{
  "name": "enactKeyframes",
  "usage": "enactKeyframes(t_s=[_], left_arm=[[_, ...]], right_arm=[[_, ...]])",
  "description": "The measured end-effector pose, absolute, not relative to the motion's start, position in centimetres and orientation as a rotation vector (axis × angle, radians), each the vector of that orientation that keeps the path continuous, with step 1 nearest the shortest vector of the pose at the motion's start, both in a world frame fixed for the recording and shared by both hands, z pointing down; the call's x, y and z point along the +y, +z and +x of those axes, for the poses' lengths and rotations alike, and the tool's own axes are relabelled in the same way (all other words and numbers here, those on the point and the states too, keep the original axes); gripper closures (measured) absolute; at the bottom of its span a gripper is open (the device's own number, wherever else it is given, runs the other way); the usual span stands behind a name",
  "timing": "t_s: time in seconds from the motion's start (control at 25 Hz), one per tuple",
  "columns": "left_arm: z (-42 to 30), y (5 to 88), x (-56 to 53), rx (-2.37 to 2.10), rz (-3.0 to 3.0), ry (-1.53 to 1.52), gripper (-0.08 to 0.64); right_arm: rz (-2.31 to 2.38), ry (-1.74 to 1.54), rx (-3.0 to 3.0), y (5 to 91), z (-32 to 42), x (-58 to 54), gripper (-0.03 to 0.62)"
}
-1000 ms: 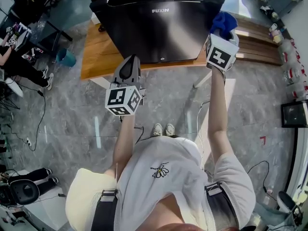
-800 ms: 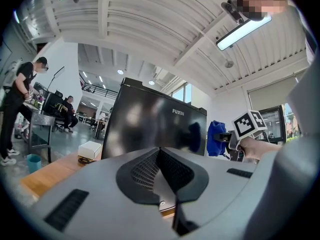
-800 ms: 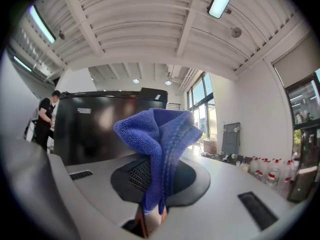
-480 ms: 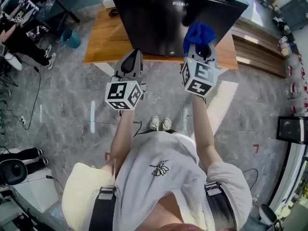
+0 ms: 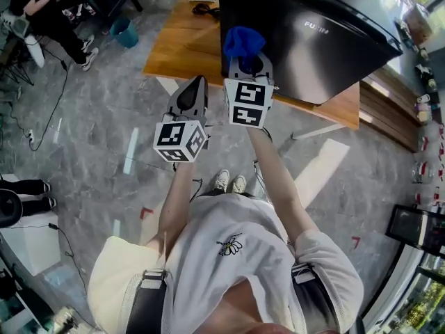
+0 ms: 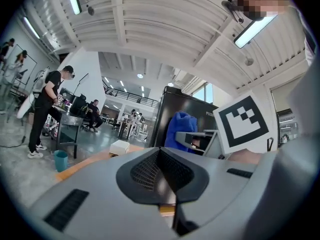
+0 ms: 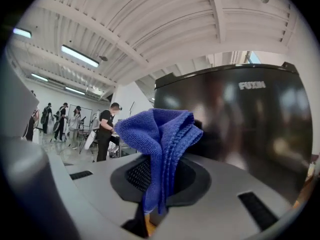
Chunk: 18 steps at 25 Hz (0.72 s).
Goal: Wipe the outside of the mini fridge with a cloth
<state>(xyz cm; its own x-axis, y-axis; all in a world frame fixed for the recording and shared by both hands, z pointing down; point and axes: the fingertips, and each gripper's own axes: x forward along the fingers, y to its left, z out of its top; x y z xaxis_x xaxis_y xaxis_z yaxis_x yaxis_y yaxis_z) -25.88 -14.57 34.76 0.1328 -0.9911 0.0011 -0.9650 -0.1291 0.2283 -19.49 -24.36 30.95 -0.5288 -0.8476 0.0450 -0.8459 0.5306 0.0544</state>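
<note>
Wooden bench (image 5: pixel 182 53) under black fridge (image 5: pixel 309 44), right gripper (image 5: pixel 248 66) fingers clamped on blue cloth (image 5: pixel 242 42), left gripper (image 5: pixel 197 87) fingers together, empty.

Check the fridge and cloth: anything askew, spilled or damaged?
Nothing stands out. The black mini fridge sits upright on the wooden table, with no spill or dent showing. The right gripper has its jaws shut on the bunched blue cloth; the left gripper is shut, empty.

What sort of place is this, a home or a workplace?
Likely an open lab or workshop hall: ceiling strip lights, people working in the background, a mini fridge on a wooden platform.
</note>
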Motion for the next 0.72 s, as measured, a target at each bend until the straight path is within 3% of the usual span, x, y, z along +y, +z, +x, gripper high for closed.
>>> enactKeyframes(t_s=[0.36,0.72], left_arm=[[-31.8,35.8,-13.1,-2.063,2.091,-0.248,0.555],[-30.8,36.1,-13.7,-2.01,2.119,-0.257,0.555]], right_arm=[[1.431,-0.074,-2.656,32.0,-25.0,-26.5,0.52],[1.502,-0.101,-2.598,32.1,-24.9,-27.2,0.52]])
